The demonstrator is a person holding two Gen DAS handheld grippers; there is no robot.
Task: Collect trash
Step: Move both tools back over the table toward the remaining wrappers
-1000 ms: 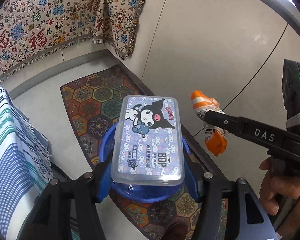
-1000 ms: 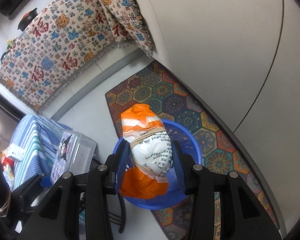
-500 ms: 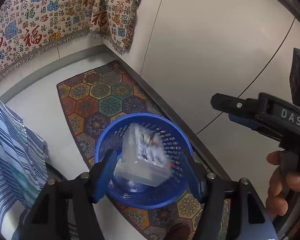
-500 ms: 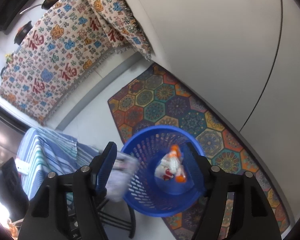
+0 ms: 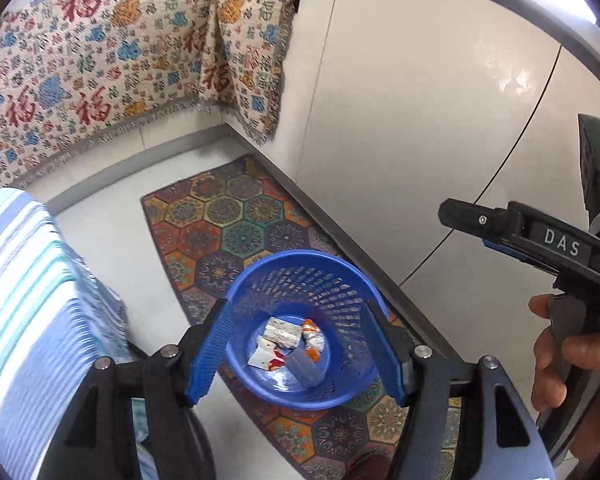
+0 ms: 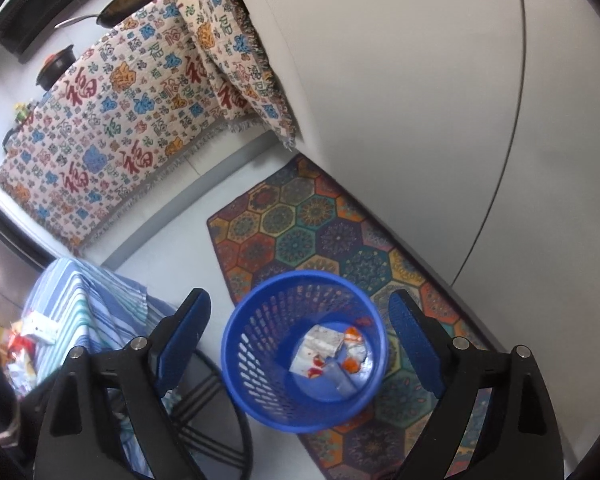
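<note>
A blue mesh waste basket (image 5: 300,272) stands on a patterned rug and also shows in the right wrist view (image 6: 260,344). Inside it lie a clear plastic box (image 5: 306,368), an orange-and-white wrapper (image 5: 314,338) and other scraps (image 6: 320,350). My left gripper (image 5: 296,352) is open and empty, held above the basket. My right gripper (image 6: 296,344) is open and empty, also above the basket. In the left wrist view the right gripper's black body marked DAS (image 5: 540,240) is at the right, with the hand holding it.
A colourful hexagon rug (image 6: 320,232) lies along a white cabinet front (image 5: 420,100). A patterned cloth (image 6: 120,120) hangs over a counter at the back. A striped-cloth table (image 5: 24,300) with a few items (image 6: 24,340) stands at the left.
Both grippers opened. The clear box fell from the left gripper and the orange-and-white wrapper from the right gripper into the blue basket, where they now lie.
</note>
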